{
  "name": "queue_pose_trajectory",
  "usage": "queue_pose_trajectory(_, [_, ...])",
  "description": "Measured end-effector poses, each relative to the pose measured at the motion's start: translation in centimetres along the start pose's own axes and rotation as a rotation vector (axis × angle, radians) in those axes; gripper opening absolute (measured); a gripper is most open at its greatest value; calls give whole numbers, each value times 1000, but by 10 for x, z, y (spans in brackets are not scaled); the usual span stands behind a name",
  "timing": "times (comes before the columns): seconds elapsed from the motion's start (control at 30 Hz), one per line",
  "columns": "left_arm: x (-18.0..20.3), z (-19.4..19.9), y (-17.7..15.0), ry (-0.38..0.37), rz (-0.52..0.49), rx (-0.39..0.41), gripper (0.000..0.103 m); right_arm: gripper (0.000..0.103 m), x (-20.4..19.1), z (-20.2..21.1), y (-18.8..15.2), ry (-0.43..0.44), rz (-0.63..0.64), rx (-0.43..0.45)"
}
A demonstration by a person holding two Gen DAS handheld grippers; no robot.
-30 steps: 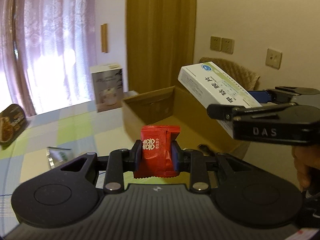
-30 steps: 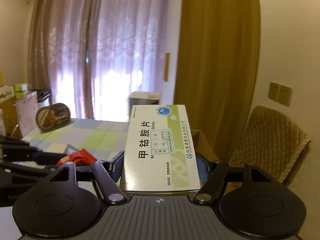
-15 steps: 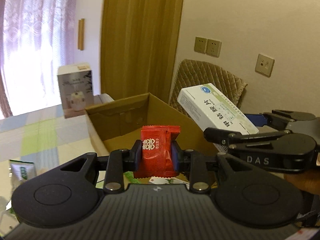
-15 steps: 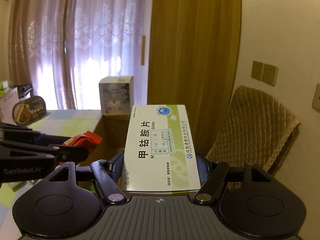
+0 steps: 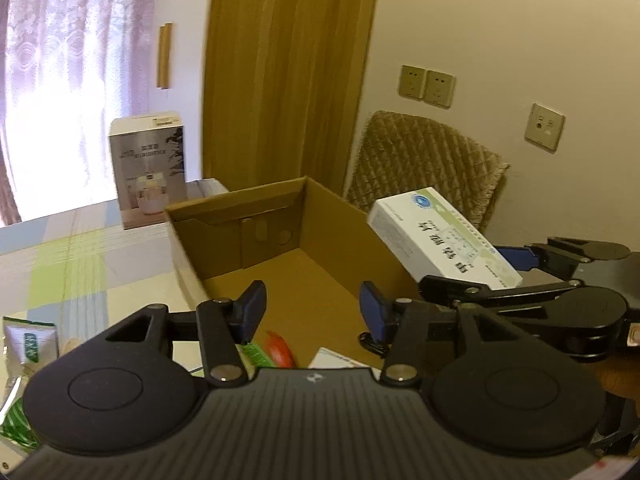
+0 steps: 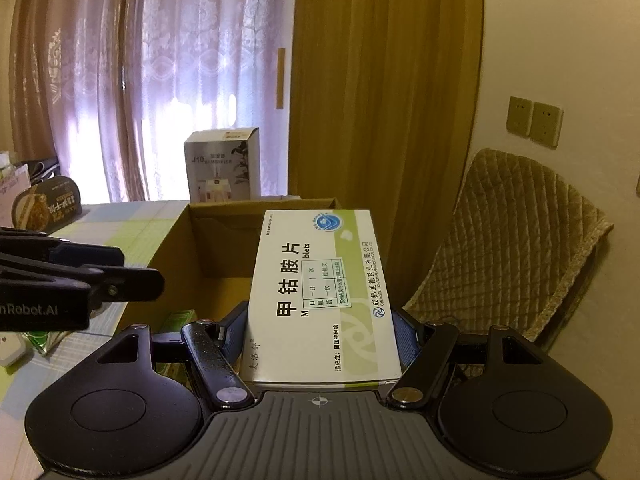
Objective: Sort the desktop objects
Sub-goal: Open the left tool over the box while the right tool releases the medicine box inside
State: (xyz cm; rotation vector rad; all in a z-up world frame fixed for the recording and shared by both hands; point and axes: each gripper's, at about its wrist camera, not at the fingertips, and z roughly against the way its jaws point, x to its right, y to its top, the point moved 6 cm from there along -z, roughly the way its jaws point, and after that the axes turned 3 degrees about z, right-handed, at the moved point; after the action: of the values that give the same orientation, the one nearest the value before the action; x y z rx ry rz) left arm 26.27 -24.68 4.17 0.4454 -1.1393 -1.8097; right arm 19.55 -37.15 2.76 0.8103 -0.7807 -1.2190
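Note:
In the left wrist view my left gripper (image 5: 313, 312) stands open and empty over the open cardboard box (image 5: 236, 204). A red sachet (image 5: 280, 350) lies on the box floor just below the fingers, beside a green packet (image 5: 256, 354) and a white card (image 5: 340, 358). My right gripper (image 6: 320, 332) is shut on a white and green medicine box (image 6: 324, 292), held level above the box's right side. The same medicine box (image 5: 440, 236) shows at the right of the left wrist view. My left gripper (image 6: 140, 268) reaches in from the left of the right wrist view.
A checked tablecloth (image 5: 80, 260) covers the table left of the cardboard box. A grey humidifier carton (image 5: 148, 168) stands behind the box. A green sachet (image 5: 24, 344) lies at the near left, an oval tin (image 6: 44, 204) farther left. A quilted chair (image 5: 424, 168) stands to the right.
My left gripper has opened and the red sachet has dropped into the cardboard box. Both grippers have moved over the box; the right one still holds the medicine box.

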Motion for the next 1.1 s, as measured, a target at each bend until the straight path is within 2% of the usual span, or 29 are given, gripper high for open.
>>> queue_pose_trajectory(0.37, [-31, 9, -4, 84, 26, -21, 47, 68, -10, -9, 5, 27, 3, -10])
queue_pose_trajectory(0.63, [-34, 10, -7, 82, 38, -24, 48, 68, -15, -14, 15, 63, -7, 25])
queue_pose_trajectory(0.73, [-35, 10, -8, 86, 39, -26, 49, 85, -13, -18, 16, 76, -26, 32])
queue_pose_trajectory(0.97, [-40, 13, -8, 96, 45, -26, 52, 86, -3, -10, 14, 55, -64, 35])
queue_pose_trajectory(1.03, [-41, 14, -8, 96, 48, -21, 60, 86, -2, -5, 13, 52, -70, 37])
queue_pose_trajectory(1.1, [-41, 17, -8, 95, 49, -12, 63, 86, -3, -1, 12, 54, -71, 36])
